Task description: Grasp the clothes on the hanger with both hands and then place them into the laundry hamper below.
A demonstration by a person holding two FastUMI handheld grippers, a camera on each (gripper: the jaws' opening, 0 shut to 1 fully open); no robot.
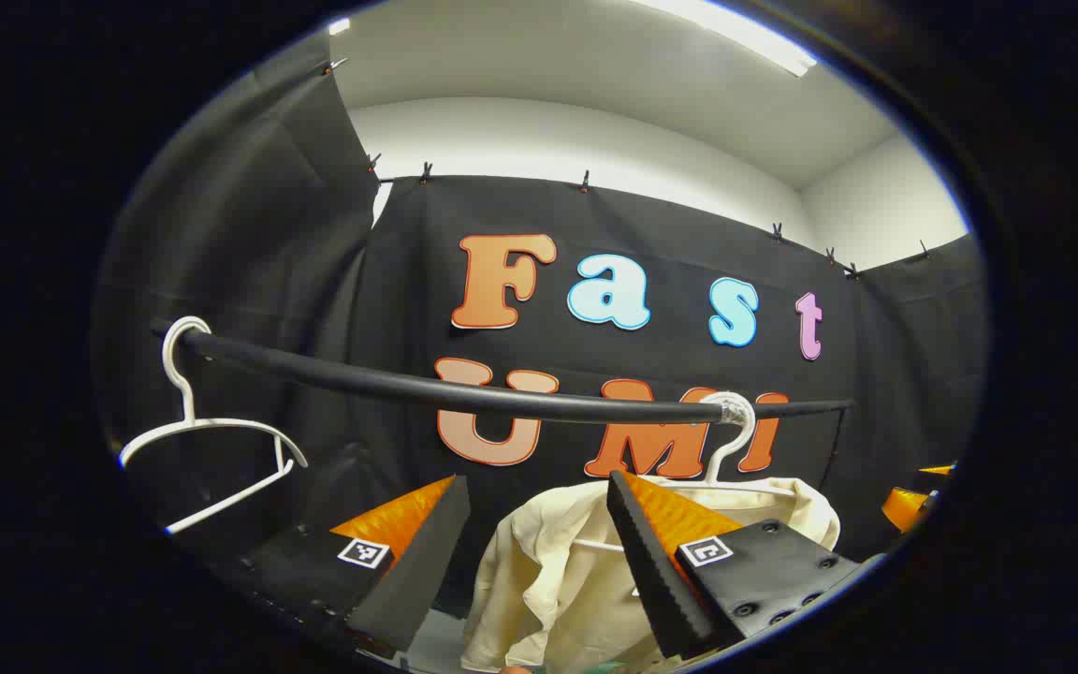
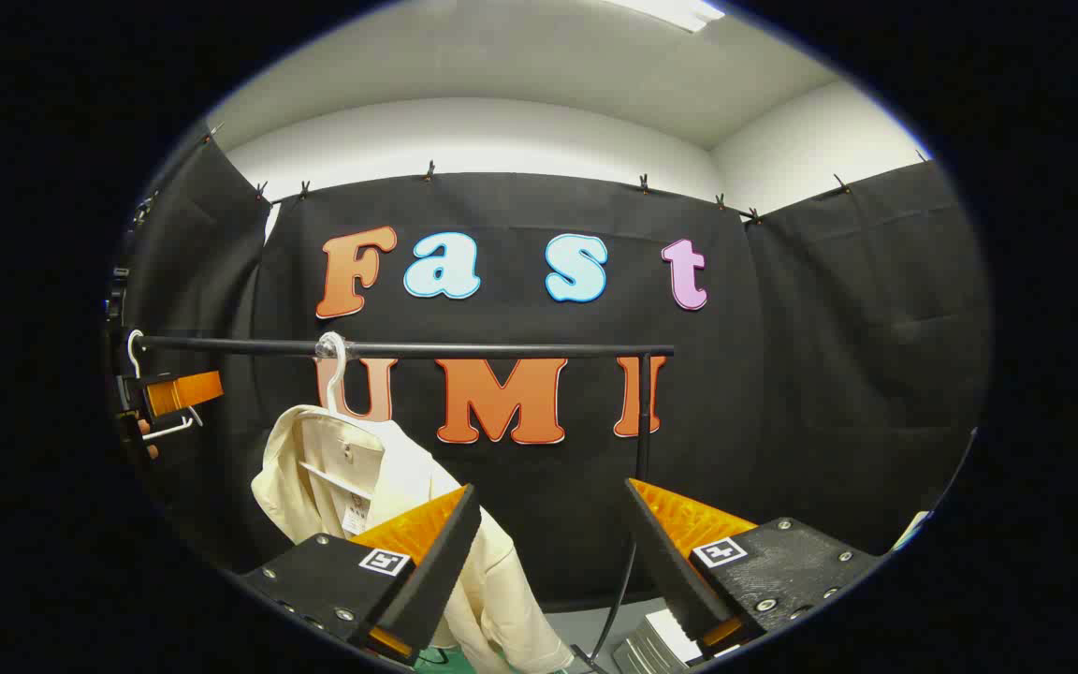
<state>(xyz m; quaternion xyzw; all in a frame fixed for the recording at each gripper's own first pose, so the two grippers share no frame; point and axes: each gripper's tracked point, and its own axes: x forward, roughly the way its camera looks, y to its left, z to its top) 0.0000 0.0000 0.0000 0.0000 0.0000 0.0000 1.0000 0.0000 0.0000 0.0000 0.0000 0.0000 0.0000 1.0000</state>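
Cream shirt (image 1: 548, 571) hangs on its white hanger (image 1: 731, 440) at the right end of the black rail (image 1: 464, 393), an empty hanger (image 1: 197, 440) far left; left gripper (image 1: 539, 534) spread wide just before the cloth, maybe brushing it; right gripper (image 2: 553, 543) wide too, holding nothing, shirt (image 2: 361, 487) off to its left

Two white hangers (image 1: 207, 440) (image 1: 735, 449), one cream shirt (image 1: 558, 571) at six o'clock, and one black rail (image 1: 464, 393).

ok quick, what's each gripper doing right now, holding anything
Left gripper: open, holding nothing, cream shirt ahead between its fingers.
Right gripper: open, holding nothing.
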